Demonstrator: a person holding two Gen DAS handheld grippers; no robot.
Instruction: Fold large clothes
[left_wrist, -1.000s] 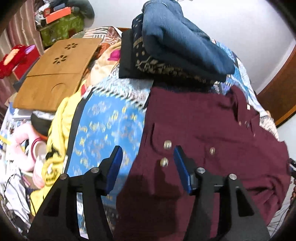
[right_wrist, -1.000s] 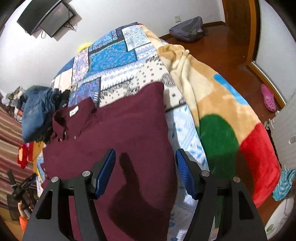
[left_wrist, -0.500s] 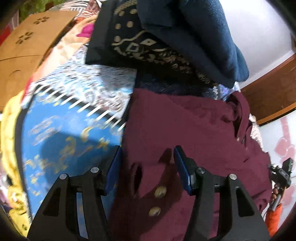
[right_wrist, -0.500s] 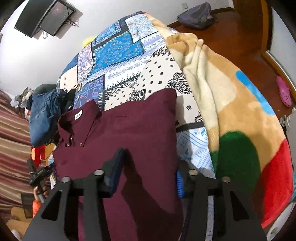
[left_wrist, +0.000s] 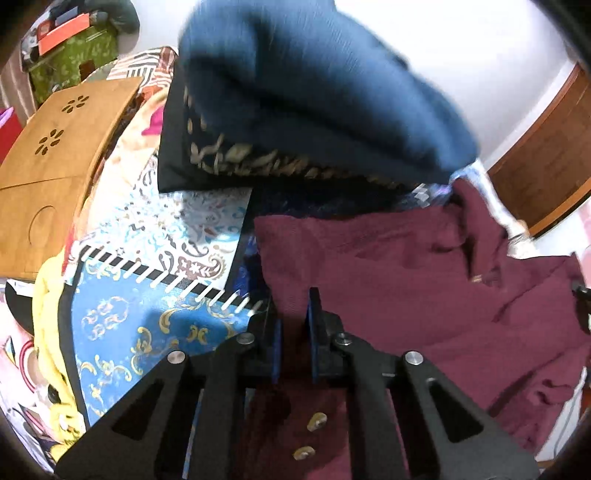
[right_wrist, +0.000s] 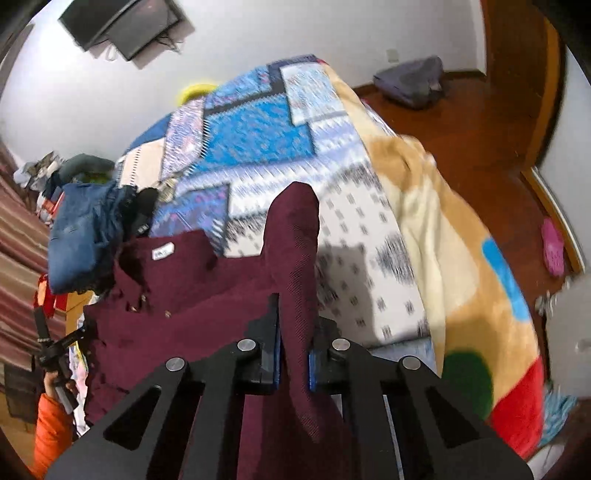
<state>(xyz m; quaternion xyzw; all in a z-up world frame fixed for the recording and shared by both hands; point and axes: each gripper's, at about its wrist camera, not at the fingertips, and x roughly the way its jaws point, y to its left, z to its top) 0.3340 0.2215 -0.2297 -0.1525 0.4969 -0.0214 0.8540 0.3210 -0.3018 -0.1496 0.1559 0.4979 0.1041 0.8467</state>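
A maroon button shirt (left_wrist: 406, 280) lies on a patterned bedspread (left_wrist: 147, 317). My left gripper (left_wrist: 293, 325) is shut on the shirt's left edge, with two metal buttons showing just below the jaws. In the right wrist view the same maroon shirt (right_wrist: 177, 295) spreads to the left, its collar label up. My right gripper (right_wrist: 293, 332) is shut on the shirt's right edge, and a fold of cloth stands up between the jaws above the bedspread (right_wrist: 258, 147).
A stack of folded dark blue clothes (left_wrist: 314, 92) sits just beyond the shirt. A wooden lap table (left_wrist: 55, 147) lies at the left. A fleece blanket (right_wrist: 461, 277) hangs over the bed's right side above the wooden floor (right_wrist: 480, 122).
Both grippers went from open above the shirt to shut on its edges. The right side of the shirt is now lifted off the bed.
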